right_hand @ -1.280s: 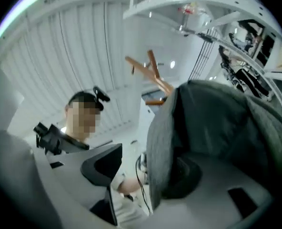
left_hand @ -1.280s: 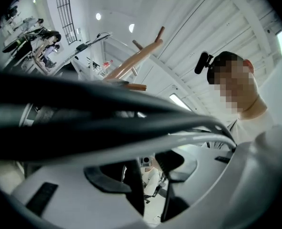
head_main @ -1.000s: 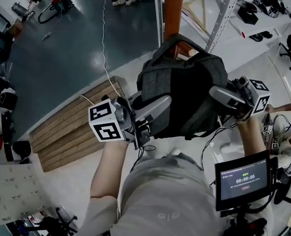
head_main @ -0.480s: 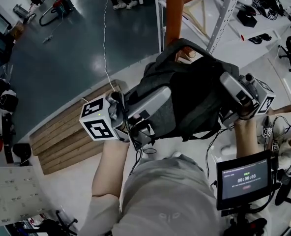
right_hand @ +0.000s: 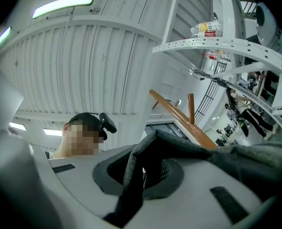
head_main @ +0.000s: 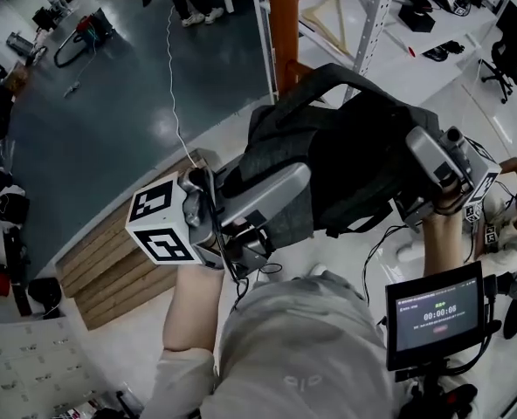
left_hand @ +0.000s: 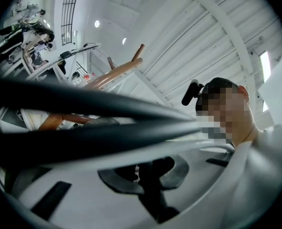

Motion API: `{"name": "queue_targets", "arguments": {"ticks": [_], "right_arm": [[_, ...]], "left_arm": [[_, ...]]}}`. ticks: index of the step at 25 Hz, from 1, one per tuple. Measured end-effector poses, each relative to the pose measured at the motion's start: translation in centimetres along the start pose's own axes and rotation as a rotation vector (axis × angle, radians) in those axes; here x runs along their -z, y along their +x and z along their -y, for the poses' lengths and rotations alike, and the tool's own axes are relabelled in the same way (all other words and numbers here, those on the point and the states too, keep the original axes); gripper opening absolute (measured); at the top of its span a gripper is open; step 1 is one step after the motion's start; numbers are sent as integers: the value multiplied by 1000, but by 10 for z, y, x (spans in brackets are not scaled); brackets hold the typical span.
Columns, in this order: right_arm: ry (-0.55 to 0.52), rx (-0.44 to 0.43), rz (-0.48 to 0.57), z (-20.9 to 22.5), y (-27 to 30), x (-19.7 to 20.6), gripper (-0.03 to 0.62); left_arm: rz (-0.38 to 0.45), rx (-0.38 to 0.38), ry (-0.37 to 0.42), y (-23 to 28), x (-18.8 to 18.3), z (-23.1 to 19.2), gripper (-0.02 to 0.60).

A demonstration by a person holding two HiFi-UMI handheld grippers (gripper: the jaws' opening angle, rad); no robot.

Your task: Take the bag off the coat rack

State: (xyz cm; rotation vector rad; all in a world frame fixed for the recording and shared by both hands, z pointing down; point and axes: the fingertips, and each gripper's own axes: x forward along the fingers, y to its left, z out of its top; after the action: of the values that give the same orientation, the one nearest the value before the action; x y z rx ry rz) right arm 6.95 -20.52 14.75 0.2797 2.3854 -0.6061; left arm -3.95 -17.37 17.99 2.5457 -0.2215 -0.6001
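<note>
A grey and black backpack [head_main: 346, 151] hangs in front of me beside the orange wooden coat rack pole [head_main: 283, 24]. Its top handle [head_main: 328, 75] arches up next to the pole. My left gripper [head_main: 280, 186] is on the bag's left side and is shut on a black strap [left_hand: 146, 175]; more black straps [left_hand: 84, 128] cross that view. My right gripper [head_main: 420, 151] is on the bag's right side, shut on a fold of grey fabric [right_hand: 141, 161]. The rack's wooden arms [left_hand: 117, 70] [right_hand: 179, 111] rise behind the bag in both gripper views.
White metal shelving [head_main: 376, 20] stands right behind the rack. Wooden planks [head_main: 110, 260] lie on the floor at the left, with a white cable [head_main: 173, 85] running over the dark floor. A small screen [head_main: 437, 314] is mounted at lower right. People stand at the top [head_main: 189, 7].
Both grippers and the bag have come up and nearer to me, tilting the bag. The wooden peg end seen under the top handle earlier no longer shows.
</note>
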Motion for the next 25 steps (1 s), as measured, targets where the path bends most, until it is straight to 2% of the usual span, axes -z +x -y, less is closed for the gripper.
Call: {"name": "queue_targets", "arguments": {"ticks": [5, 9, 13, 18, 25], "right_arm": [[-19, 39, 20, -1, -12, 2, 40], [-20, 92, 44, -1, -36, 7, 40], [-26, 169, 71, -4, -43, 24, 40], [-47, 286, 89, -26, -32, 55, 40], [-86, 425, 139, -77, -31, 123, 40]], "left_arm": [[-21, 46, -22, 5, 5, -8, 34], [-55, 81, -60, 12, 23, -19, 34], [-84, 113, -130, 3, 35, -25, 34], [-121, 153, -204, -23, 44, -5, 34], [-185, 213, -253, -66, 87, 37, 34]]}}
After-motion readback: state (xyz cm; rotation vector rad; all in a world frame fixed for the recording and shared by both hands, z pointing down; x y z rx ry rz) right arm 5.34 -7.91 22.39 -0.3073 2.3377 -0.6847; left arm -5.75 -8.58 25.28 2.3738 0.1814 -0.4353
